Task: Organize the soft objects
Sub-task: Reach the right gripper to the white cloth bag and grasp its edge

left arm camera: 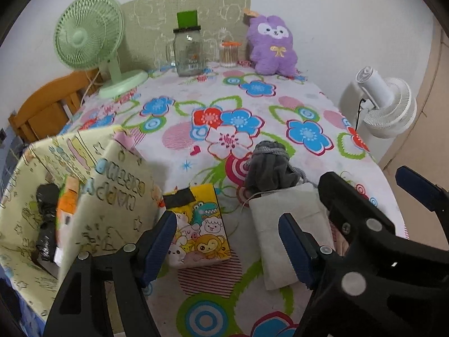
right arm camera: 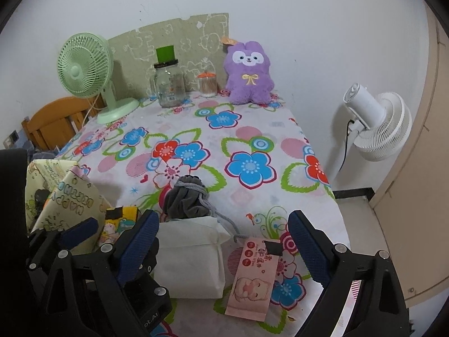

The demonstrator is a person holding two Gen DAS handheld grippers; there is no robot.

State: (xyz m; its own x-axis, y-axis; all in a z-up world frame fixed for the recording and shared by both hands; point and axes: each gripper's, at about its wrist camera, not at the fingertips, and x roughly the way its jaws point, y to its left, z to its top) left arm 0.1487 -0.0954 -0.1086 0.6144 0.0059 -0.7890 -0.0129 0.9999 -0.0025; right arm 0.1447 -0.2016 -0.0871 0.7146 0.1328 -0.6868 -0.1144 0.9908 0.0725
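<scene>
A yellow cartoon-print tissue pack lies on the flowered tablecloth between the fingers of my left gripper. That gripper is open; its pads stand clear of the pack. To the right lies a white tissue pack, with a grey drawstring pouch just behind it. A pink wet-wipes pack lies beside the white pack. My right gripper hangs open above the white and pink packs and holds nothing.
A pale yellow "Happy Birthday" box stands open at the left, with black and orange items inside. At the back stand a green fan, a glass jar, a swab jar and a purple plush. A white fan stands beyond the right table edge.
</scene>
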